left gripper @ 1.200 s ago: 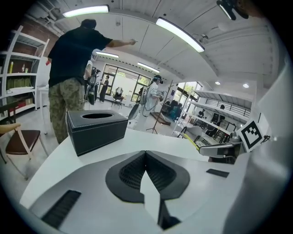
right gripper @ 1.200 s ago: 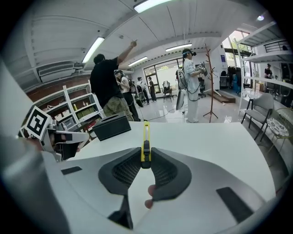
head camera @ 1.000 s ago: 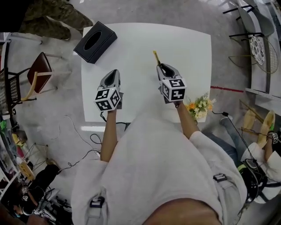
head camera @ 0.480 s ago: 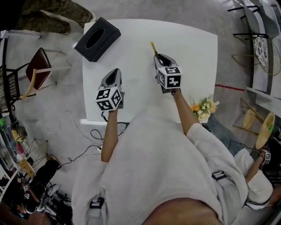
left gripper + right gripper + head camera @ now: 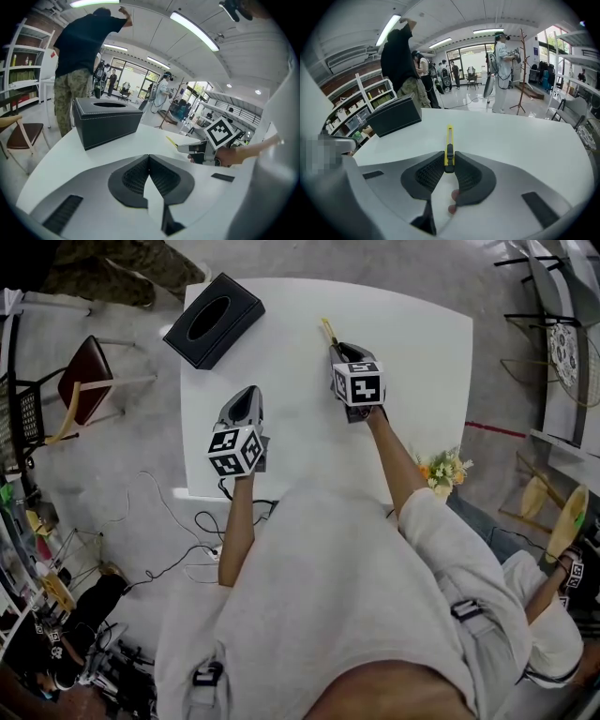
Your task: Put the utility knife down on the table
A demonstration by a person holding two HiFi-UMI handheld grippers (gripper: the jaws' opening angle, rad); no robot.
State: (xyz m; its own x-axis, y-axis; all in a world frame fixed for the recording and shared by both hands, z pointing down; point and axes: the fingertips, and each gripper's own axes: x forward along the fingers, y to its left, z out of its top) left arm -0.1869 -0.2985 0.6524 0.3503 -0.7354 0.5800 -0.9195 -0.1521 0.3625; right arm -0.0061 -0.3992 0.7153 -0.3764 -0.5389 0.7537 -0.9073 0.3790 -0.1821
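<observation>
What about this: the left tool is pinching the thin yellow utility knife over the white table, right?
Not quite. It is the right tool, not the left, that is pinching the thin yellow utility knife over the white table. The right gripper view shows the knife between its jaws. The left tool is shut on nothing.

Holds the left gripper (image 5: 247, 397) at the near left, bare left forearm (image 5: 234, 521) drawn back toward the torso, jaws pressed together at the tips with nothing between. Reaches the right gripper (image 5: 340, 350) farther out and to the right, right forearm (image 5: 398, 465) stretched nearly straight. Clamps the right jaws on the near end of the utility knife (image 5: 449, 136), the rest jutting toward the far side. Shows two fingertips (image 5: 454, 193) just behind the right jaws.
</observation>
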